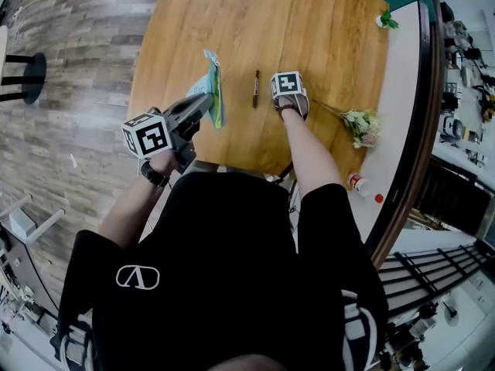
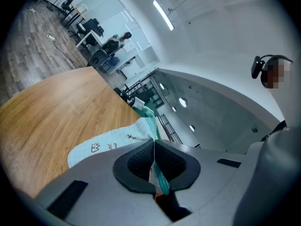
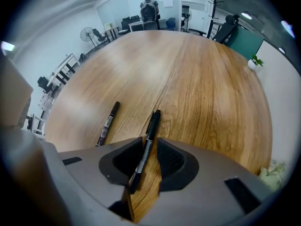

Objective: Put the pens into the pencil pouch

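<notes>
Black shirt [image 1: 216, 269] of the person fills the bottom of the head view, with both forearms reaching out over the round wooden table [image 1: 325, 45]. On the person's left, the left gripper [image 2: 154, 142] has its jaws pressed together on the teal zipper edge of the pencil pouch [image 2: 113, 147]. That pale pouch, with small doodles on it, spreads out beyond the pads above the wood; whether it rests on the table cannot be told. On the person's right, the right gripper [image 3: 150, 139] points steeply down at the tabletop. Its jaws stand a little apart around a black pen [image 3: 153, 121], which lies slanted on the wood between them. The pen sits close against the left pad, and bare wood shows between it and the right pad. A second pen [image 3: 108, 123] lies just beside it on the table, between the right gripper and the pouch. Farther right, near the table's edge, lies a bunch of pale flowers [image 1: 362, 124], and at the far edge stands a small potted plant [image 1: 384, 20]
</notes>
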Motion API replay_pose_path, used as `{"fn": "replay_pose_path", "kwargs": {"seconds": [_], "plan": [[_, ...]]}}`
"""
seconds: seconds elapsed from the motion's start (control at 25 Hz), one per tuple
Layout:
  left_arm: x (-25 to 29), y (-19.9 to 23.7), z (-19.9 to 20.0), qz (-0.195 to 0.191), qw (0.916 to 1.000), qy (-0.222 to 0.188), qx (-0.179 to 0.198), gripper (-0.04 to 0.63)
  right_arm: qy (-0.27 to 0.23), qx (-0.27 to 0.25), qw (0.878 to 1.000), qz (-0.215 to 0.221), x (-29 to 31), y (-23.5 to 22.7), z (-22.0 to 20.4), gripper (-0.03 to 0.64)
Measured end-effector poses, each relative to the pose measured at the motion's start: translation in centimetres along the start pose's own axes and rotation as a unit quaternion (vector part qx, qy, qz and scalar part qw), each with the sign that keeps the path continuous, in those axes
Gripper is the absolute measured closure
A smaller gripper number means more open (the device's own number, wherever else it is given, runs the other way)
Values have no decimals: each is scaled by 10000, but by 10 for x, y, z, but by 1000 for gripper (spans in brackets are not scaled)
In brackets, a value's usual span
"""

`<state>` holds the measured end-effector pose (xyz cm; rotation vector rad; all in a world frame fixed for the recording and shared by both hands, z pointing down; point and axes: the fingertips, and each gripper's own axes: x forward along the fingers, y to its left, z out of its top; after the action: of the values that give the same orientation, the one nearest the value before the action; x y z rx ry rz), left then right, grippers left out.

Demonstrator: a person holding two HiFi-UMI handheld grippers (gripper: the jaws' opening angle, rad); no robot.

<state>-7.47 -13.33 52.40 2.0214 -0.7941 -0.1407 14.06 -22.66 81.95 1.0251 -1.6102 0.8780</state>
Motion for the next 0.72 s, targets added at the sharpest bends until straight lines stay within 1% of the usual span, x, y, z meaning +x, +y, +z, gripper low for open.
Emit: {"fn": "replay_pose_path", "kwargs": {"seconds": [0.12, 0.28, 0.36, 0.44, 0.56, 0.64, 0.72], "plan": [[-1, -1, -1, 3, 10000, 0, -15, 586, 112, -92, 9999, 17, 0, -1, -1, 572], [-1, -3, -1, -5, 10000, 12, -28, 586, 78, -155, 9998, 92, -1, 0, -1, 575], [0, -4, 0, -18, 10000, 4, -29, 586, -102, -119, 9998, 134, -6, -2, 2, 575], [0, -6, 1, -33, 10000, -1, -17, 586, -482, -116, 9987, 152, -22, -3, 13, 575], [2, -9, 4, -95, 10000, -4, -17, 586, -1376, -195, 9902, 117, -68, -3, 44, 575], [4, -12, 5, -155, 9999, 2, -19, 586, -2051, -230, 9784, 71, -112, -1, 65, 575], [5, -17, 5, -218, 9998, 6, -8, 586, -2745, -268, 9612, 58, -163, 3, 84, 574]]}}
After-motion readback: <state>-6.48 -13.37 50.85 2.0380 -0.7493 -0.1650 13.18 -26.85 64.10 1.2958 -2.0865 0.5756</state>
